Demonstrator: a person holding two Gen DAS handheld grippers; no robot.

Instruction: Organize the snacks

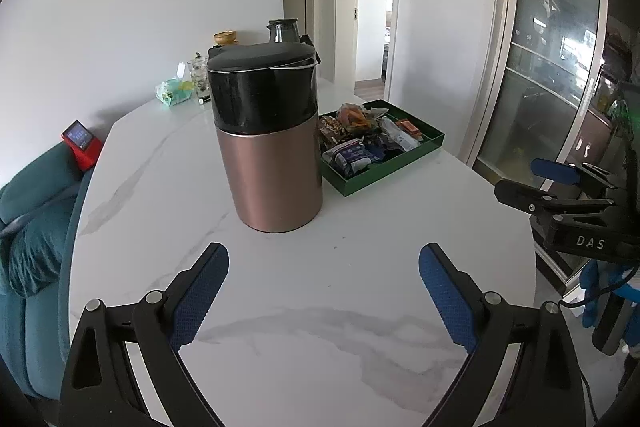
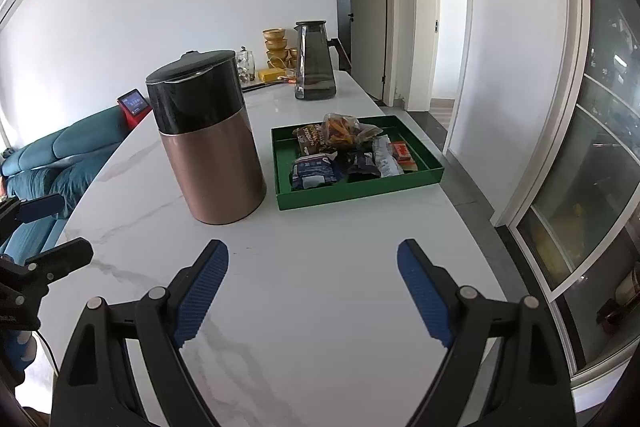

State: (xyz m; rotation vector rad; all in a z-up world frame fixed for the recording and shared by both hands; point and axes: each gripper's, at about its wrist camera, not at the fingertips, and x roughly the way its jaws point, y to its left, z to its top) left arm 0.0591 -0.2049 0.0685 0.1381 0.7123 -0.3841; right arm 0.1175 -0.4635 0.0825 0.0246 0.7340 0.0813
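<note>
A green tray on the white marble table holds several snack packets: an orange-chip bag, dark bars, a blue-white packet, an orange pack. It also shows in the left wrist view with its snacks. A tall copper-and-black bin stands left of the tray, also in the left wrist view. My left gripper is open and empty over the near table, before the bin. My right gripper is open and empty, short of the tray. The right gripper shows at the left view's right edge.
A grey glass pitcher, gold bowls, a glass jar and a yellow pack stand at the table's far end. A tissue pack lies far left. A teal sofa with a red device is left; glass doors right.
</note>
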